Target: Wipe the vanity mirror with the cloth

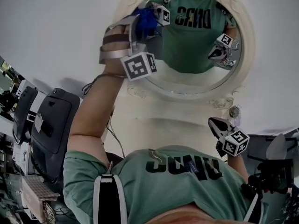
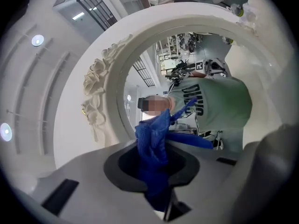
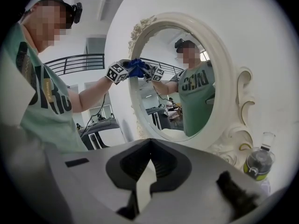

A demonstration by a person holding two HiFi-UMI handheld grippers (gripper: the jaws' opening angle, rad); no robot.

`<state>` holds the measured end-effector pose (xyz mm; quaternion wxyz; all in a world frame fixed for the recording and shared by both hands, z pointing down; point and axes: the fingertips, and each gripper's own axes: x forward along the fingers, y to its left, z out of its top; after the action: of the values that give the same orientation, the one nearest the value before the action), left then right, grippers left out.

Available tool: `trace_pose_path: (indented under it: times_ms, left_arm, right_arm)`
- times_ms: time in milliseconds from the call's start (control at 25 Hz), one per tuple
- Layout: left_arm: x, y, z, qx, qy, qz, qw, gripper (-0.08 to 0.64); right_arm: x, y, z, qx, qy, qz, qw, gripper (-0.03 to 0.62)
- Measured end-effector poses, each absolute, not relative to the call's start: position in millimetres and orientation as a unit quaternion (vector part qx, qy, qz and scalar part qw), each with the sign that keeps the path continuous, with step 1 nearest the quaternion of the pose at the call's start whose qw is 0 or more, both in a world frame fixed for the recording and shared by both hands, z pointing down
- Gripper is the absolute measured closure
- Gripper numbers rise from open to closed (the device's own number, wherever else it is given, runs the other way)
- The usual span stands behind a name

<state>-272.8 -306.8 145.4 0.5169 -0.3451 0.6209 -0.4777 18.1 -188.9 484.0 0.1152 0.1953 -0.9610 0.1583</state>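
The oval vanity mirror hangs in a white ornate frame on a white wall. My left gripper is raised to the glass's upper left and is shut on a bunched blue cloth that touches the glass. In the left gripper view the cloth sticks out from between the jaws of the left gripper, towards the mirror. My right gripper hangs lower right, below the frame, shut with nothing in it. The right gripper view shows the right gripper, the mirror and the cloth.
A small clear bottle with a dark cap stands by the frame's lower right scrollwork. Black cases stand at the left. Dark equipment sits at the lower right. A cable hangs from my left arm.
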Motion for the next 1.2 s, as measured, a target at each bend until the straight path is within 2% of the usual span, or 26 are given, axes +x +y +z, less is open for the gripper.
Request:
trace_pose_path:
  times_ms: [200, 520, 840, 1120, 1200]
  left_arm:
    - [-304, -300, 197, -0.350, 0.610, -0.502, 0.503, 0.486]
    - [-334, -287, 365, -0.399, 0.577, -0.566, 0.432, 0.485]
    - [-290, -294, 500, -0.519, 0.522, -0.581, 0.346, 0.482]
    - [-255, -297, 561, -0.622, 0.476, -0.589, 0.200, 0.482]
    - [-246, -295, 559, -0.641, 0.462, -0.585, 0.182, 0.479]
  right_arm:
    - [5, -187, 484, 0.188, -0.961, 0.156, 0.126, 0.584]
    - [-10, -184, 489, 0.173, -0.960, 0.154, 0.158, 0.584]
    - [-16, -183, 490, 0.170, -0.959, 0.149, 0.171, 0.584]
    - [-3, -184, 486, 0.184, -0.959, 0.146, 0.157, 0.584]
    - [2, -183, 483, 0.191, -0.960, 0.144, 0.148, 0.584]
